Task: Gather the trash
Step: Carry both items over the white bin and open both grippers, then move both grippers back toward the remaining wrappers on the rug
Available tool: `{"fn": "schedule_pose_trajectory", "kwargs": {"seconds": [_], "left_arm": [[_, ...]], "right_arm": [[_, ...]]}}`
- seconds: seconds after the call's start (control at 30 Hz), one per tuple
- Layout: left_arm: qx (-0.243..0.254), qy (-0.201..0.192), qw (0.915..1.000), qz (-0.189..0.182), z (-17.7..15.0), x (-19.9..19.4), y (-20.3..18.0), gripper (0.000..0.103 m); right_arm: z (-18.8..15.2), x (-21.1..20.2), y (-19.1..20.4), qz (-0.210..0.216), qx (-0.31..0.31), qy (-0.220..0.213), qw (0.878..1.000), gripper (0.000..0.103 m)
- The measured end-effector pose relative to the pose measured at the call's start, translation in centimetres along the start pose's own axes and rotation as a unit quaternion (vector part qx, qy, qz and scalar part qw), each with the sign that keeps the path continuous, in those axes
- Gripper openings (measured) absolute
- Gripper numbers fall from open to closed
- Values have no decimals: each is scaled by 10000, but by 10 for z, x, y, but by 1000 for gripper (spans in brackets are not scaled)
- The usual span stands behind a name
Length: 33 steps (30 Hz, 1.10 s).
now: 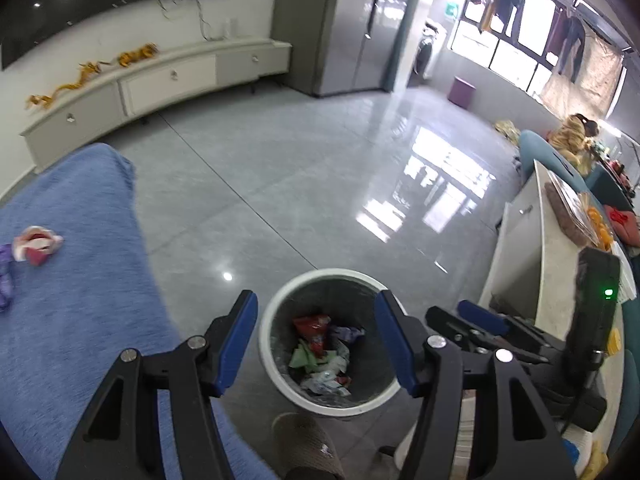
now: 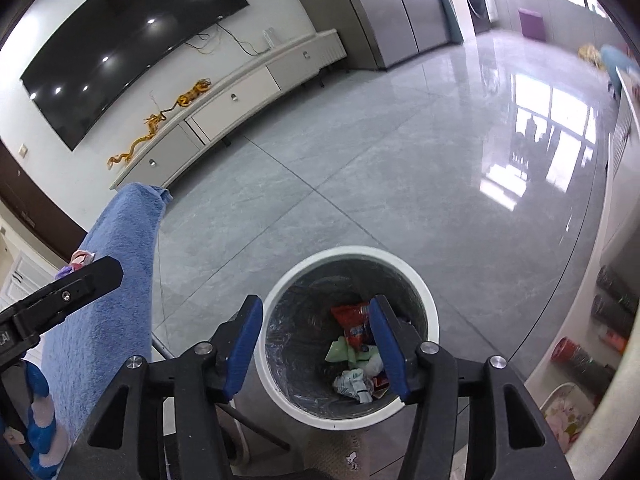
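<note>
A white round trash bin (image 1: 276,312) (image 2: 424,292) with a dark liner stands on the grey floor below both grippers. Crumpled wrappers (image 1: 320,344) (image 2: 356,344), red, green and white, lie at its bottom. My left gripper (image 1: 316,336) hangs open above the bin with nothing between its blue pads. My right gripper (image 2: 316,344) is open over the bin too, empty; it shows in the left wrist view (image 1: 480,320) to the right. A crumpled pink and white wrapper (image 1: 36,244) (image 2: 82,258) and a purple wrapper (image 1: 5,280) lie on a blue towel (image 1: 80,300) (image 2: 120,264) at the left.
A white TV cabinet (image 1: 168,80) (image 2: 240,92) with a gold dragon ornament runs along the far wall under a black screen. A white counter (image 1: 556,264) with food and clutter stands at the right. A purple stool (image 1: 460,90) sits far back near the windows.
</note>
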State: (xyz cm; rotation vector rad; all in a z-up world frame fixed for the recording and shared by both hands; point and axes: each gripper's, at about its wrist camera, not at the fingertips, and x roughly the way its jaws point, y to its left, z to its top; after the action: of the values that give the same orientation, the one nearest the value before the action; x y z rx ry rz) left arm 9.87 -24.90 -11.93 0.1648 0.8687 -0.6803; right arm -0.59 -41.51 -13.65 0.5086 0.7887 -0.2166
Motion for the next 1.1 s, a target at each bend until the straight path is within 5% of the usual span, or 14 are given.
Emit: {"fn": "schedule_pose_trajectory", "kwargs": {"seconds": [0.2,0.73,1.1], "left_arm": [[-63,-492,9973,540,-12,-46,17,77],[-261,-1535,9709,1821,-47,-150,61,77],[-550,-1737,9579,2217,-65,-182,82,77]], "right_arm": [[0,-28,37,-153,-479,-388,9980,63],[-16,-90,131,-173,-1483,-1269,9806,100],[-25,-114,148,-372,-1597,-1697,9718,103]]}}
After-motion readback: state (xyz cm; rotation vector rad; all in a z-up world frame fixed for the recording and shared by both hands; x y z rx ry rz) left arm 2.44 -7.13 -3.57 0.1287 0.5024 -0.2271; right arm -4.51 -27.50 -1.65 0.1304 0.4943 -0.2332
